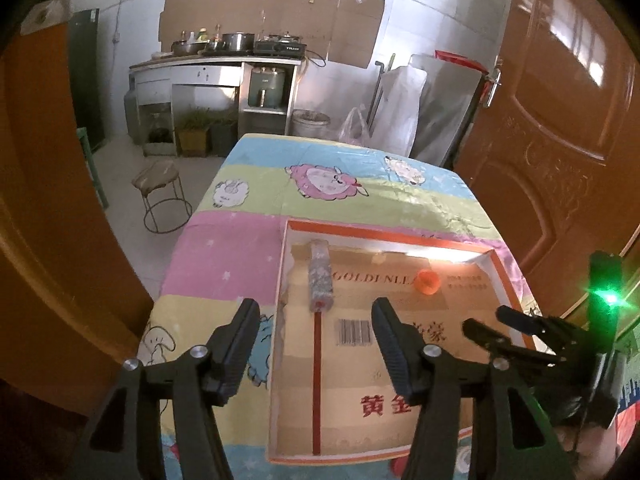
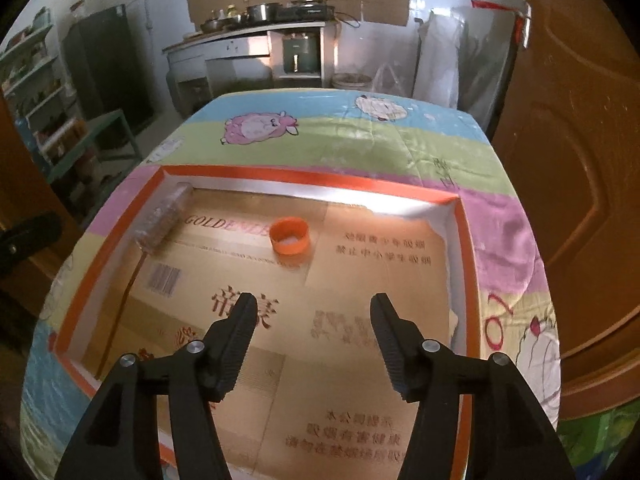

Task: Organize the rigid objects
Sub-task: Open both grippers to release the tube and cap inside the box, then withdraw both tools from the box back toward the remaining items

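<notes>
Two things lie already in the tray (image 2: 460,240), so I judge the step in hand is the pause after a put-down, w/ both grippers empty and free for the next item. The tray is the largest: shallow, orange rim, white inner walls, floor lined w/ brown printed cardboard. It sits under and ahead of both pairs of jaws, on a table w/ a pastel sheep cloth (image 2: 360,148).

The brush (image 1: 319,280) is next in size: long thin red handle, grey bristly head, lying ahead of the left gripper (image 1: 316,316), between its jaws in the view and along the tray's left wall. The orange cap (image 2: 289,237) is smallest, round, open side up, ahead of the right gripper (image 2: 314,312) and a bit left of its jaw gap, well apart from the brush.

Left gripper: jaws wide apart, nothing between the pads. Right gripper: jaws also apart, approx. the same width in its own view, holding nothing.

No other loose item shows on the cloth, so the next move prob. calls for looking off-table for more, or the task is near done; I cannot tell which.
</notes>
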Motion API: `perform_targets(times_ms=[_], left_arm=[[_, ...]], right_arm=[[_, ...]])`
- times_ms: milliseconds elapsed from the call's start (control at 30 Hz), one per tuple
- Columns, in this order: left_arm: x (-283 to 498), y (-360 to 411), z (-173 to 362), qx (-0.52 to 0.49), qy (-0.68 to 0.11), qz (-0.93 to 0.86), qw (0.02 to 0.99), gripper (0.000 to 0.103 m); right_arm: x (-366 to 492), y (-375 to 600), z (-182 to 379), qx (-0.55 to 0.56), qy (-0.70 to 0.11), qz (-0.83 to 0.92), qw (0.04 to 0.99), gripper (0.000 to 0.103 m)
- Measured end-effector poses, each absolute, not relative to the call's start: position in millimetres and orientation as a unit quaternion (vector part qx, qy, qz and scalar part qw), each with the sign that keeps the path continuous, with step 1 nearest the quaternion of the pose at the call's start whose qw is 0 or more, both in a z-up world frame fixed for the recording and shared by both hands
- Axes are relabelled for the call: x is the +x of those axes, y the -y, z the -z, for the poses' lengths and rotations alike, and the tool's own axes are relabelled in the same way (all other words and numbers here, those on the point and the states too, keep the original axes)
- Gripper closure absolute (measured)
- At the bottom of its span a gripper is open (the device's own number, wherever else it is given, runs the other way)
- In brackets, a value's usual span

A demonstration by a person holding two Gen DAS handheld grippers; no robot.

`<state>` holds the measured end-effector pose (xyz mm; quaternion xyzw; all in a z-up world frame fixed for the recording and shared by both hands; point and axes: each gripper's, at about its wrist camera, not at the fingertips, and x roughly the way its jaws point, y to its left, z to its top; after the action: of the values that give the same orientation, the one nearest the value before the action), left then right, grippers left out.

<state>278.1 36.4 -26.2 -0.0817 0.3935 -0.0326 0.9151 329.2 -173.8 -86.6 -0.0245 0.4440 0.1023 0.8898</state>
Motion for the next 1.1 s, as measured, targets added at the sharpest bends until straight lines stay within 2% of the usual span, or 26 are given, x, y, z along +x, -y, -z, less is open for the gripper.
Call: perform_targets(times_ms=[167,300,633,1100], left_arm=[[260,-33,26,-0.073,-0.387,0.046,0.918,0.043],[240,-26,23,-0.060,-0.378,0.063,0.922,0.038],[178,-19,4,-0.035,-0.348,0.052,0.935,0.038],[109,-29,24,-0.035,-0.358,0.029,0.933,0.038]], right_arm=[[304,183,79,-0.008,-0.429,-0.105,0.897,0.042],[280,183,68,-0.014,-0.416,-0.105,0.903,0.042],[210,180,44,-0.024,-0.381,-0.099,0.919,0.042],[122,184,40,0.004,-0.366,-0.092,0.926,0.042]])
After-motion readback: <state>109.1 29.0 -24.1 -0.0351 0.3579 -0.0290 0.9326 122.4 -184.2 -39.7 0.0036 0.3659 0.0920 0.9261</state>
